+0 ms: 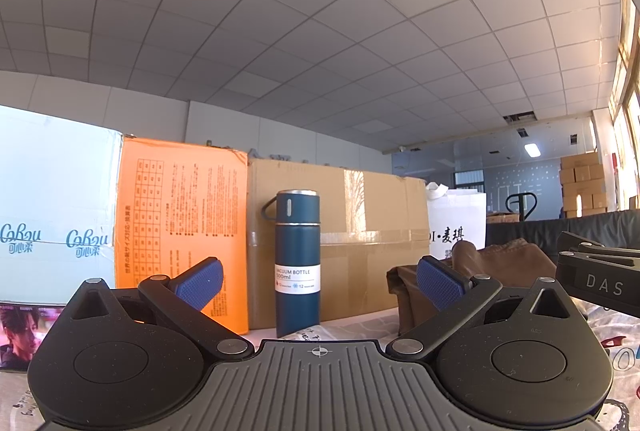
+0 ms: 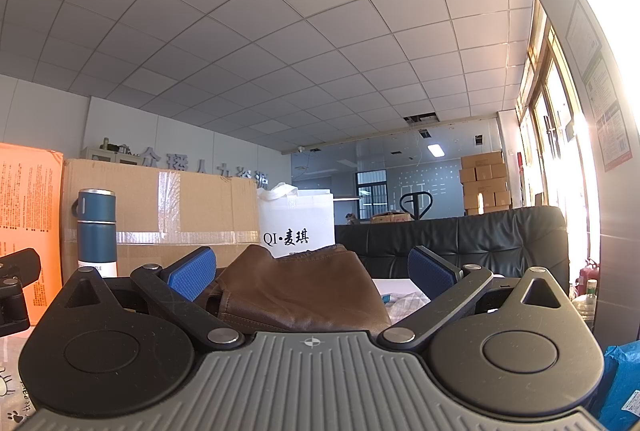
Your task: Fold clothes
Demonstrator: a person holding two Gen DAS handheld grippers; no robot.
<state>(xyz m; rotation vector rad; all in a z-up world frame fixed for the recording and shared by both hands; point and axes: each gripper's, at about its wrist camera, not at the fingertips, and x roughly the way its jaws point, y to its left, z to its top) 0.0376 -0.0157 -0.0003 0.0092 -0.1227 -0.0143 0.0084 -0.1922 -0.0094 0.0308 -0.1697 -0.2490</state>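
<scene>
A brown leather garment [image 2: 296, 291] lies bunched on the table straight ahead of my right gripper [image 2: 312, 273], whose blue-padded fingers stand wide open on either side of it without touching. In the left wrist view the same brown garment [image 1: 496, 267] sits off to the right, behind the right fingertip. My left gripper [image 1: 318, 281] is open too, with nothing between its fingers; it faces a blue vacuum bottle [image 1: 297, 263]. The body of the right gripper [image 1: 600, 271] shows at the right edge of that view.
Boxes line the back of the table: a pale blue tissue carton [image 1: 52, 215], an orange box [image 1: 180, 231] and a taped cardboard box [image 1: 360, 231]. A white tote bag [image 2: 298, 227] stands behind the garment. A black sofa [image 2: 460, 243] is beyond. The patterned tablecloth [image 1: 616, 343] covers the table.
</scene>
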